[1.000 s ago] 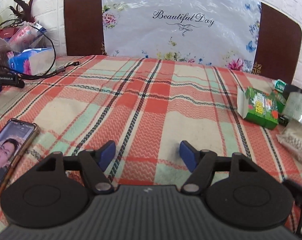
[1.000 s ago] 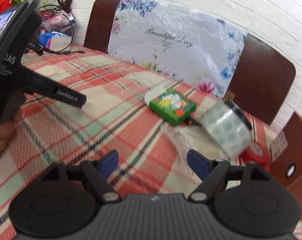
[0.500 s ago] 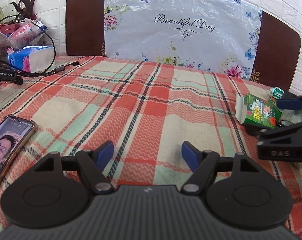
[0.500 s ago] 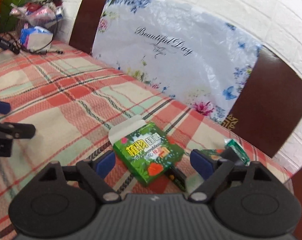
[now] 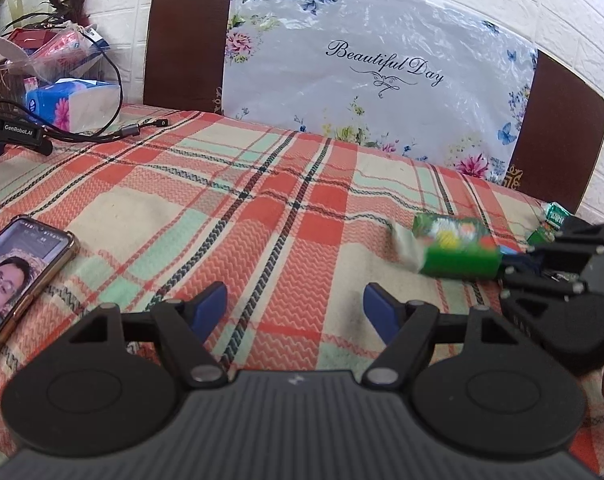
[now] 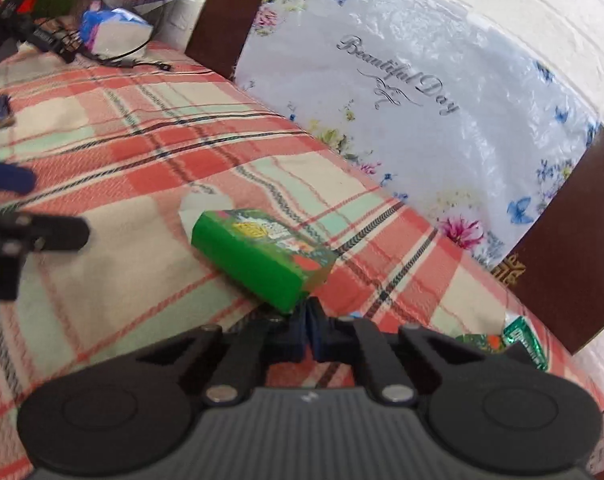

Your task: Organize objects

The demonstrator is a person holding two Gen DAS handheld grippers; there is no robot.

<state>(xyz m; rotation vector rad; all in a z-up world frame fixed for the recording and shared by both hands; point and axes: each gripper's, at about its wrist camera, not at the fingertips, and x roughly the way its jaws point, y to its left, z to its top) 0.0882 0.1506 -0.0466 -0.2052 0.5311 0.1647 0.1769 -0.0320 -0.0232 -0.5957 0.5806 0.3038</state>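
A green carton box [image 6: 261, 256] with an open white flap is held tilted above the plaid tablecloth [image 6: 113, 280]. My right gripper [image 6: 308, 320] is shut on the box's near corner. In the left wrist view the same box [image 5: 456, 246] shows at the right, blurred, with the right gripper [image 5: 514, 264] behind it. My left gripper [image 5: 293, 306] is open and empty, low over the cloth, left of the box.
A phone [image 5: 17, 276] lies at the left edge. Tissue packs [image 5: 71, 102], cables and a black device [image 5: 13, 134] sit at the back left. Small green packets [image 6: 522, 338] lie at the right. A chair back with a floral cover [image 5: 382, 80] stands behind.
My right gripper has closed on the green box and lifted it off the cloth, moving it left. My left gripper stays open in about the same place.
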